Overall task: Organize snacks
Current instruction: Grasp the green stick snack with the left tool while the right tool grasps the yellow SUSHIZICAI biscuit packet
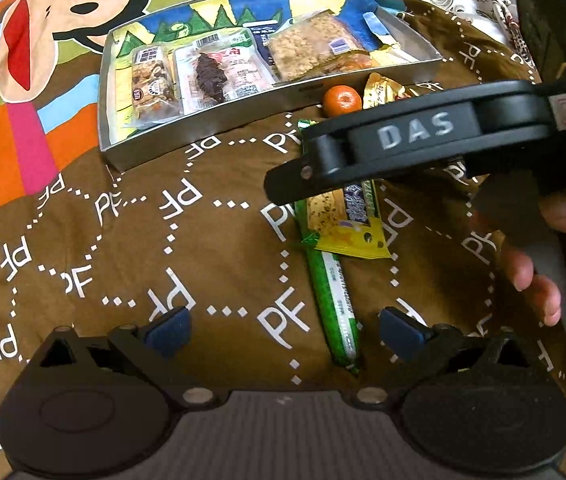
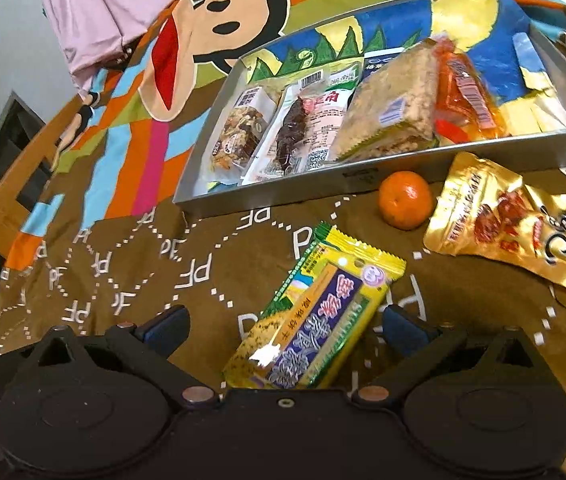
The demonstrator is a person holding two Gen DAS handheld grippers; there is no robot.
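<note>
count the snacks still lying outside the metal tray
4: the yellow packet between the right gripper's open fingers, a green stick under it, the mandarin by the tray wall, the gold pouch beside it. Others may be hidden.

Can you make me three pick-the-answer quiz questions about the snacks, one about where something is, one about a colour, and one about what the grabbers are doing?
1. Where is the orange?
A. inside the tray
B. on the blanket, just outside the tray
C. in a gripper

2. What colour is the crinkly packet beside the orange?
A. gold
B. pink
C. white

3. How is the right gripper?
A. shut on the orange
B. shut with nothing in it
C. open, with the yellow packet between its fingers

Answers:
1. B, the orange sits on the brown blanket by the front wall of the tray.
2. A, its foil shines gold.
3. C, the blue pads stand wide apart on both sides of the yellow packet, and I cannot tell if they touch it. The left gripper is open too.
</note>
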